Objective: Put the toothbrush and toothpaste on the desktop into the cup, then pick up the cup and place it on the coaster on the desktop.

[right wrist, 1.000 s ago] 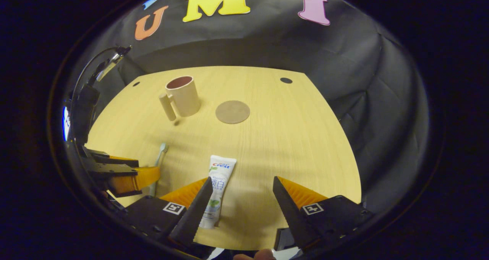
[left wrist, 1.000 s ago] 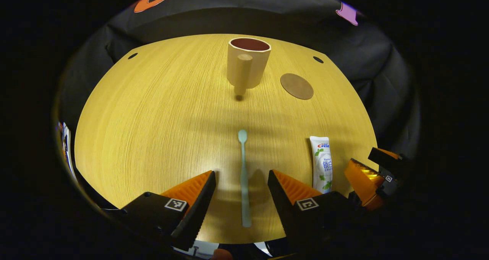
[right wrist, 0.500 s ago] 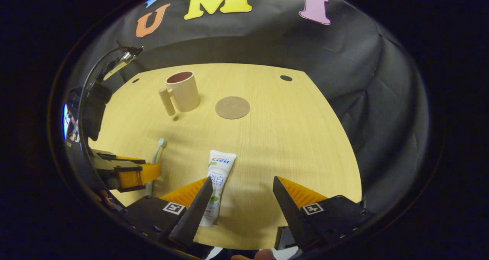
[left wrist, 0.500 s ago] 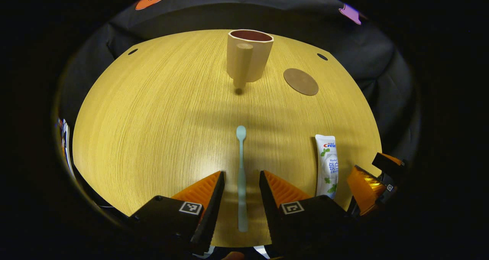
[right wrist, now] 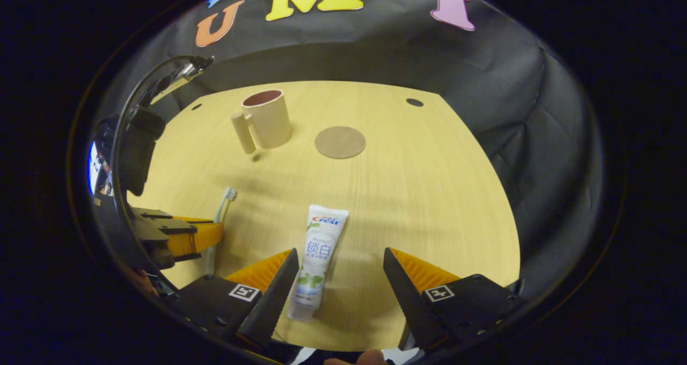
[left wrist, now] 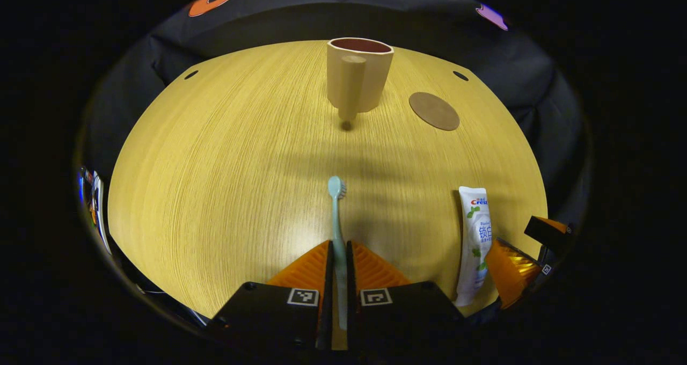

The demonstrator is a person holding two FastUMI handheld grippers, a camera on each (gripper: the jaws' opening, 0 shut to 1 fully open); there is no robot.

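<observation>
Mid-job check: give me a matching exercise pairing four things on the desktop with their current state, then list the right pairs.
Things:
1. toothbrush
2. toothpaste
3. cup
4. coaster

States:
A. upright, nothing in it
B. flat, nothing on it
C. clamped in the left tool
D. lying between the open fingers of the right tool

Pairs: 1-C, 2-D, 3-A, 4-B

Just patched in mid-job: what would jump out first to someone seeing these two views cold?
The left gripper, jaws closed on the handle of the toothbrush at the near edge of the table. Next, the toothpaste lying flat between the right gripper's open jaws. Farther back stands the cup, empty, with the coaster beside it.
</observation>
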